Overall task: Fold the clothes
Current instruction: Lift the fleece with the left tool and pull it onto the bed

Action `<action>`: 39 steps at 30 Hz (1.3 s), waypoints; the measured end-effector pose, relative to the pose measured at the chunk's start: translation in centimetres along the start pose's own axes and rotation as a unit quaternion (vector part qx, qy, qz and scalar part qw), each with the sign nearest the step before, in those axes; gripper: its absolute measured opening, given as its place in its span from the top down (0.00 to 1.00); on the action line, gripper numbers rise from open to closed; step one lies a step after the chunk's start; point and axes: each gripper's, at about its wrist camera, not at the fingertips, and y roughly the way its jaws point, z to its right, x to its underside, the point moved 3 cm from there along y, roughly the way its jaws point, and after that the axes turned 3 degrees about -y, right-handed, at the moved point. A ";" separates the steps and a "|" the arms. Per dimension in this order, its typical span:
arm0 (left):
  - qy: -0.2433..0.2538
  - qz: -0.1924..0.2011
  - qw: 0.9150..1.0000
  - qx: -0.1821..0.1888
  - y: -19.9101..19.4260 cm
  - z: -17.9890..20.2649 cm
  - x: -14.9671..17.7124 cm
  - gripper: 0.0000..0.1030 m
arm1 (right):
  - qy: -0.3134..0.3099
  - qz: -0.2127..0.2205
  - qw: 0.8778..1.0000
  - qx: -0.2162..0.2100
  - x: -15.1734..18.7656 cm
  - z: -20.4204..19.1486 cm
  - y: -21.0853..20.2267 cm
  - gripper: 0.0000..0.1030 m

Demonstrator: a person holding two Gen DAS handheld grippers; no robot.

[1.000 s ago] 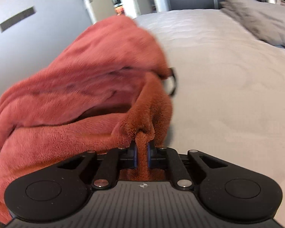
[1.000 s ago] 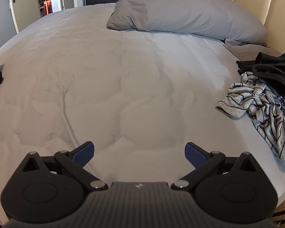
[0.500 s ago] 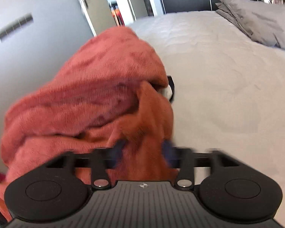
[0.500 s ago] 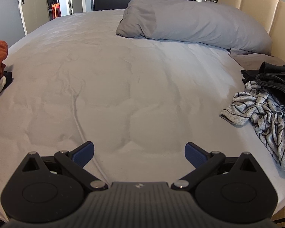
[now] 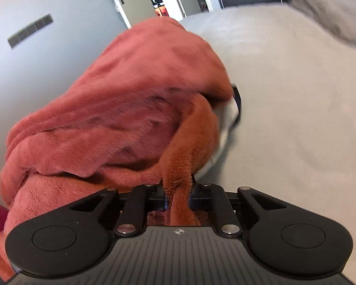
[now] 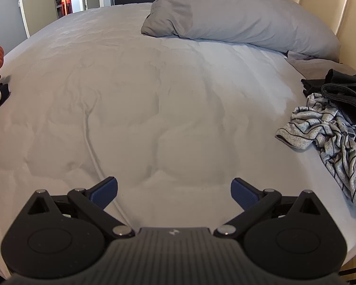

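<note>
Tilting downward, the left gripper [image 5: 177, 196] was closing on fleece [image 5: 121, 109]; the right gripper [image 6: 174, 191] hovered wide open, empty, over the bed [image 6: 178, 95].

Fuzzy rust-red fleece garment [image 5: 130, 99] bunched in a big heap at the bed's left edge, one narrow fold pinched between my closing left-hand pads. Crumpled grey striped shirt [image 6: 330, 137] lies at the right edge, dark folded garment [image 6: 344, 92] partly on top of it.
</note>
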 end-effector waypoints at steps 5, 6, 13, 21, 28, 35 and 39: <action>-0.026 0.068 0.997 -0.010 -5.7 -5.1 -4.8 0.92 | -0.007 0.003 1.000 -0.009 0.0 -0.6 -0.2 0.00; -0.027 0.081 0.996 -0.015 -7.1 -6.0 -5.8 0.92 | -0.008 0.005 1.000 -0.011 -0.1 -0.7 -0.3 0.00; 0.019 0.079 0.996 -0.036 -13.4 -9.3 -9.8 0.92 | -0.003 0.014 1.000 -0.017 -0.2 -0.6 -1.2 0.00; 0.087 0.009 0.996 0.033 -11.9 -6.3 -6.8 0.69 | 0.001 0.020 1.000 -0.018 0.0 -0.5 -1.7 0.00; 0.182 0.081 0.977 0.069 -11.8 -0.7 -7.7 0.33 | 0.004 0.008 1.000 -0.010 0.1 -0.1 -1.0 0.00; 0.290 0.055 0.955 -0.017 -2.2 3.8 -8.3 0.32 | 0.001 -0.011 1.000 -0.006 0.1 -0.1 0.4 0.00; 0.330 0.045 0.941 -0.062 2.0 4.5 -7.7 0.32 | 0.004 -0.022 1.000 -0.003 0.1 0.1 1.1 0.00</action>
